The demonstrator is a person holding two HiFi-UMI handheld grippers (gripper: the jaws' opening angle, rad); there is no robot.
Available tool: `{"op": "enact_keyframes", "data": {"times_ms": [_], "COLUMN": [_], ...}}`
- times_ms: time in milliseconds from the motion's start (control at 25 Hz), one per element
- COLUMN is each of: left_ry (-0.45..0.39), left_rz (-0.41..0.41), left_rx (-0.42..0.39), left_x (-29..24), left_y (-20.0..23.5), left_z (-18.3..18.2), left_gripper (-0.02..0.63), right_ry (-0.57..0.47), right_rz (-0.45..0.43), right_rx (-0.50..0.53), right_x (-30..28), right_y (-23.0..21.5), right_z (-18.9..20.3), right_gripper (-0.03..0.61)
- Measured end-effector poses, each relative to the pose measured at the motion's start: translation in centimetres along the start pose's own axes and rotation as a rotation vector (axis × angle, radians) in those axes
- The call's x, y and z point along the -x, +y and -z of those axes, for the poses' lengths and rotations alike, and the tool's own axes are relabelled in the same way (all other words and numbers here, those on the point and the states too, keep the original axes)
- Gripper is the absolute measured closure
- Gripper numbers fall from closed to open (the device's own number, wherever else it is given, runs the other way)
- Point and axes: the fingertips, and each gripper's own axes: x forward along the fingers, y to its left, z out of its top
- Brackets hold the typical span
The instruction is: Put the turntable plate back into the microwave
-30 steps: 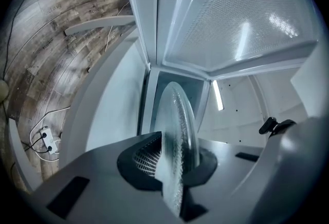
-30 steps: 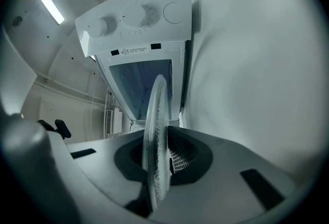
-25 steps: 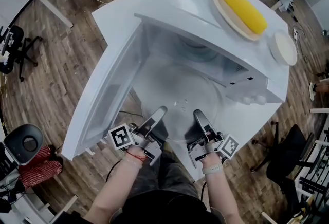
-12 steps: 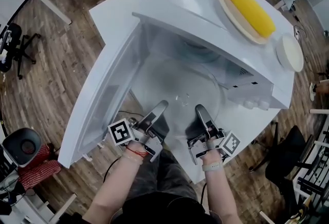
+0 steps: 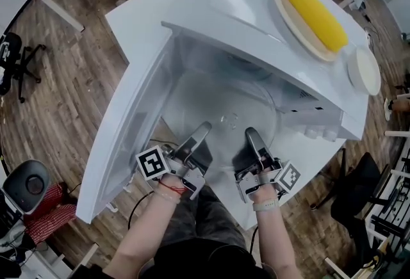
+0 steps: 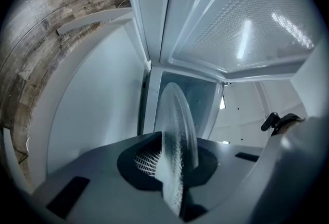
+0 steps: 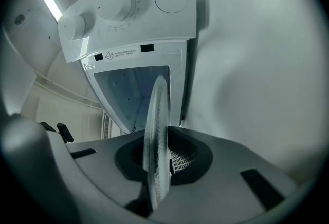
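Now clear round glass turntable plate [image 5: 218,111] sits slightly deeper in open white microwave [image 5: 256,22] than second ago: far edge inside cavity, near edge outside. Left gripper [image 5: 201,130] clamps near-left rim, right gripper [image 5: 252,138] near-right rim, each pair of jaws closed on thin glass edge. Both grippers have edged forward together. Swung-open white door [image 5: 128,130] stands left. Insertion looks under way; seating on cavity floor not yet done.
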Motion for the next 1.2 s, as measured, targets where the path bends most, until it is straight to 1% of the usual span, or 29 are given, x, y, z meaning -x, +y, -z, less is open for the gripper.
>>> {"op": "enact_keyframes", "data": {"times_ms": [80,440,640,880,1200], "left_ry": [0.005,0.028,0.011,-0.007,-0.036], "left_rz": [0.000,0.018,0.025,0.021,0.036], "left_rx": [-0.013,-0.014,-0.006,-0.011,-0.015], "left_x": [-0.5,-2.3,-2.7,-3.3,-3.8], "left_y": [0.0,0.1,0.3,0.6,0.8], "left_z": [-0.3,-1.1,-1.6,-1.6,-1.9], "left_gripper": [0.574,0.574,0.574,0.574,0.574], "right_ry": [-0.008,-0.040,-0.031,-0.022,0.001], "right_rz": [-0.003,-0.041,-0.048,-0.051,-0.050], "right_rx": [0.001,0.003,0.004,-0.003,0.003], "right_x": [-0.3,-1.4,-2.1,-2.3,-3.1], "right_y": [0.0,0.0,-0.2,-0.5,-0.4], "right_z": [-0.4,-1.7,-2.1,-2.9,-3.4], "right_gripper": [0.538,0.538,0.538,0.538,0.538]}}
